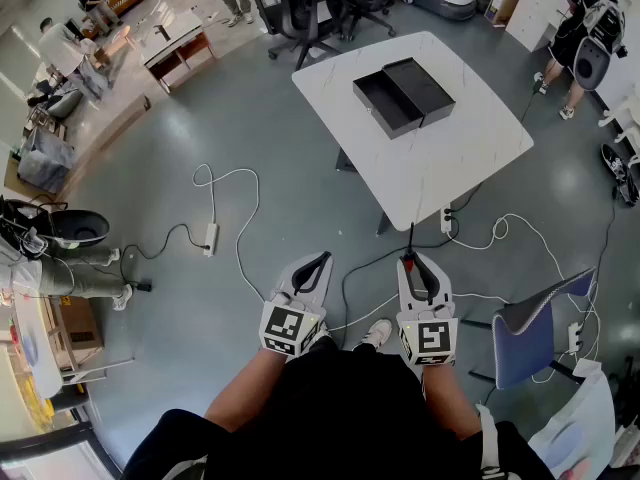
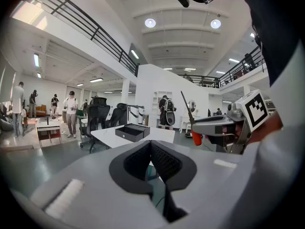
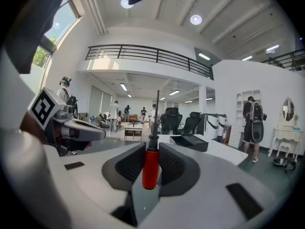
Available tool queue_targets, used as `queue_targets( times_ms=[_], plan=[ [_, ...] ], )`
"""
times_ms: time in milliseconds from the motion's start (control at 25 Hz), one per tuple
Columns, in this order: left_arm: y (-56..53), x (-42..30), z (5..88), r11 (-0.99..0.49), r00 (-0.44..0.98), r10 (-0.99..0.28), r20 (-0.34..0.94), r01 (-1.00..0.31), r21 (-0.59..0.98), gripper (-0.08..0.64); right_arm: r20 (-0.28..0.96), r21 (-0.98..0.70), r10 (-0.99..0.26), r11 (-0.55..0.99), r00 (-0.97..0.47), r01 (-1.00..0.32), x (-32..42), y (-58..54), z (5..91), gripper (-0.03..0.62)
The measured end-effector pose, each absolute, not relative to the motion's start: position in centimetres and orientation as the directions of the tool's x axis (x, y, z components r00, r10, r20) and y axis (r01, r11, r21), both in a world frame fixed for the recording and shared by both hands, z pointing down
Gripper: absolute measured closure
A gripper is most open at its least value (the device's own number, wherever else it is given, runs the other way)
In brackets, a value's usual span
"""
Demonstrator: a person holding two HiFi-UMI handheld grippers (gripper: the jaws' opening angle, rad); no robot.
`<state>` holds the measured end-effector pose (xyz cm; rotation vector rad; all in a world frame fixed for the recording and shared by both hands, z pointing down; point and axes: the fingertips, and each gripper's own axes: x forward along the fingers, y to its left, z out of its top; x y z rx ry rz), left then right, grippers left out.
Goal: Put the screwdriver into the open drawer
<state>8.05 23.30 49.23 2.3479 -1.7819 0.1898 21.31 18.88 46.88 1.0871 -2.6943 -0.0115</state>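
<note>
Open black drawer [image 1: 386, 105] on table [image 1: 450, 163]; right fingers [image 3: 175, 168] pinching screwdriver [image 3: 151, 168], left fingers [image 2: 167, 163] pressed together

Nothing legible for you at this moment: no words, numbers or brand names come through in any view. Closest thing is the black-and-white square pattern on the marker cube [image 1: 287, 330] of your left gripper [image 1: 318, 261] and on your right gripper [image 1: 413, 261]: code squares, not lettering.

The table [image 1: 440, 163] stands straight ahead of both grippers, with the drawer [image 1: 388, 104] on its far half and office chairs [image 1: 300, 13] behind. The left gripper [image 1: 320, 259] sits beside the right gripper [image 1: 413, 260], the screwdriver [image 3: 151, 168] between the right one's jaws. Another chair [image 1: 530, 333] is off right.
</note>
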Motion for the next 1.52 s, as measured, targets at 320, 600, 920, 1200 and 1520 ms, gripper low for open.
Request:
queue_targets(
  times_ms=[320, 600, 920, 1200, 1520],
  plan=[
    [24.1, 6.9, 49.4, -0.261, 0.274, -0.938, 0.21, -0.961, 0.088, 0.552, 0.219, 0.105, -0.683, 0.727, -0.697, -0.679, 19.9, 19.6, 46.8, 0.503],
    [26.1, 3.9, 49.9, -0.248, 0.262, -0.944, 0.201, -0.964, 0.093, 0.552, 0.212, 0.071, -0.69, 0.718, -0.693, -0.693, 17.3, 20.2, 46.4, 0.502],
    [29.2, -0.5, 50.9, -0.228, 0.246, -0.946, 0.212, -0.968, 0.105, 0.552, 0.207, 0.036, -0.707, 0.696, -0.676, -0.717, 14.3, 21.3, 46.8, 0.502],
    [28.4, -3.1, 50.3, -0.212, 0.232, -0.954, 0.188, -0.97, 0.118, 0.552, 0.221, 0.053, -0.69, 0.715, -0.69, -0.697, 11.5, 20.7, 46.5, 0.502],
    [24.6, -5.1, 51.2, -0.22, 0.242, -0.948, 0.207, -0.968, 0.123, 0.552, 0.228, 0.051, -0.695, 0.708, -0.682, -0.704, 9.7, 16.8, 47.2, 0.502]
  ],
)
